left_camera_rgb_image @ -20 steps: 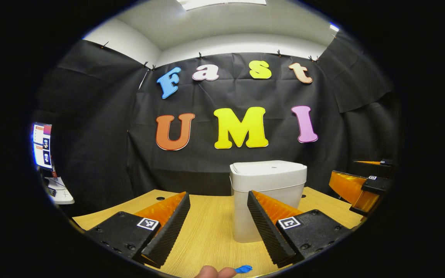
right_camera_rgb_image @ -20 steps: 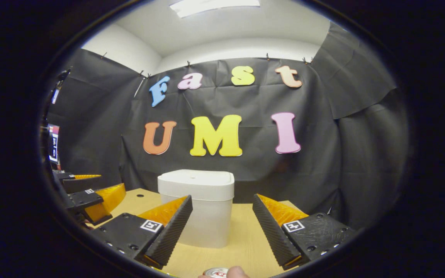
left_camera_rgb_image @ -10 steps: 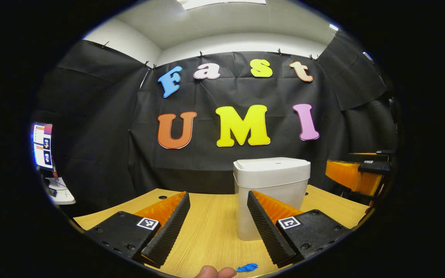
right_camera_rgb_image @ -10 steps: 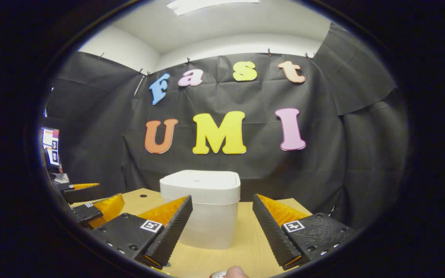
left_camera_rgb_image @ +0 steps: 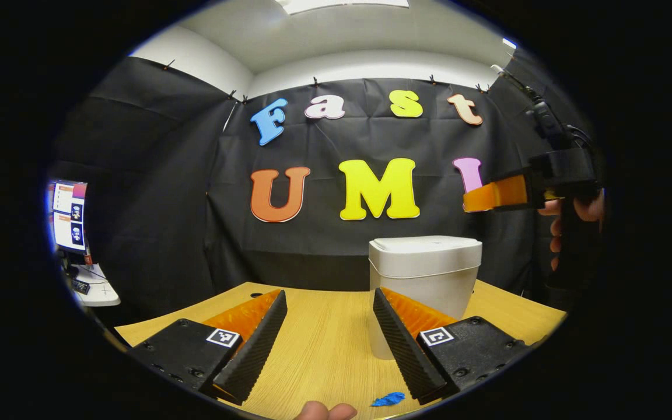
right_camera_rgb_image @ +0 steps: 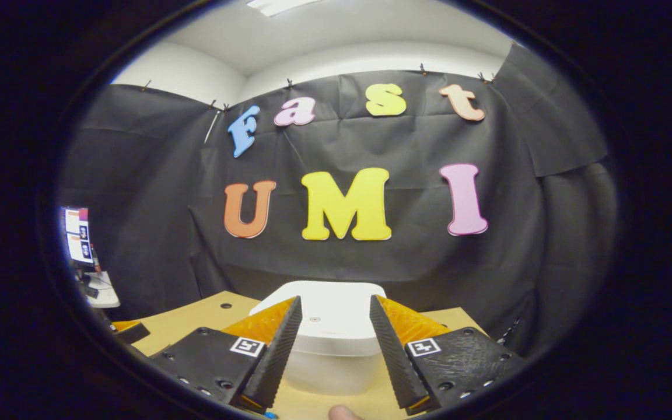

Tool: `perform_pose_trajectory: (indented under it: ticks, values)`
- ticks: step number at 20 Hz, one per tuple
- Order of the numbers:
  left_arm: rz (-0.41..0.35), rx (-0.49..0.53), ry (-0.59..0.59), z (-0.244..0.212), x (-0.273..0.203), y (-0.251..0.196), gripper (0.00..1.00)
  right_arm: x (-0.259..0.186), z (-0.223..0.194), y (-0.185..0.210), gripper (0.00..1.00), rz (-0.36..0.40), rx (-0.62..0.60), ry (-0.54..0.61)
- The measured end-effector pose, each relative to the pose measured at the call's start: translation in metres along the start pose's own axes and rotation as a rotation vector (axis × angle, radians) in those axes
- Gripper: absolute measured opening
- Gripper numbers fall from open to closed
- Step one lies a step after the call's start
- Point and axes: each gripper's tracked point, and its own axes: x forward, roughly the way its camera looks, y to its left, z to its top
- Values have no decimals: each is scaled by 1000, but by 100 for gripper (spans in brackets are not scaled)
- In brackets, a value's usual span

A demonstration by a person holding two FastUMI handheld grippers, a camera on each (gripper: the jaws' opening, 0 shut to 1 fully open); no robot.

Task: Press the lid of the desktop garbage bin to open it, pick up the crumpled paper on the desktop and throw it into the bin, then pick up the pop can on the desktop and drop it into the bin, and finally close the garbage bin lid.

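Observation:
The white desktop bin (left_camera_rgb_image: 423,262) stands on the wooden table (left_camera_rgb_image: 312,350) with its lid (right_camera_rgb_image: 327,318) down. My left gripper (left_camera_rgb_image: 330,344) hovers low over the table, open and holding nothing, with the bin just beyond its right finger. A small blue crumpled paper (left_camera_rgb_image: 387,399) lies on the table under that finger. In the left gripper view, my right gripper (left_camera_rgb_image: 496,195) is held by a hand (left_camera_rgb_image: 569,216) up in the air, above and to the right of the bin. In the right gripper view, my right gripper (right_camera_rgb_image: 333,344) is open above the lid, not touching it.
A monitor (left_camera_rgb_image: 69,214) and a small white side table (left_camera_rgb_image: 98,291) stand at the far left outside the booth. The black cloth wall closes the back of the table. The left gripper's tip (right_camera_rgb_image: 129,329) shows low at the left.
My right gripper has risen from table height and come forward over the bin's lid, and its fingers stand a little closer together. The left gripper has barely moved.

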Motion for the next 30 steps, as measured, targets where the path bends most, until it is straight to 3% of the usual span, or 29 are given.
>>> perform_pose_trajectory:
  ticks: [4,5,6,8,9,10,16,26,30]
  values:
    - [15,9,-5,1,-6,8,96,36,-13,6,63,-23,-12,68]
    - [17,12,-13,4,-9,11,96,43,-13,6,55,-26,-5,71]
    - [20,12,-19,6,-10,12,96,49,-16,7,36,-20,14,75]
    - [23,11,-24,6,-10,13,96,60,-23,8,25,-22,20,98]
    - [22,12,-21,4,-10,14,96,62,-25,5,30,-29,30,97]
    - [21,11,-20,3,-10,14,96,62,-26,6,4,-24,27,101]
    - [20,-3,-8,-2,-9,15,96,57,-28,23,0,19,-15,92]
    - [7,-10,1,-9,-6,10,96,62,-54,21,3,-12,-8,84]
    - [-7,-20,14,-14,-5,4,96,61,-44,21,1,-3,4,41]
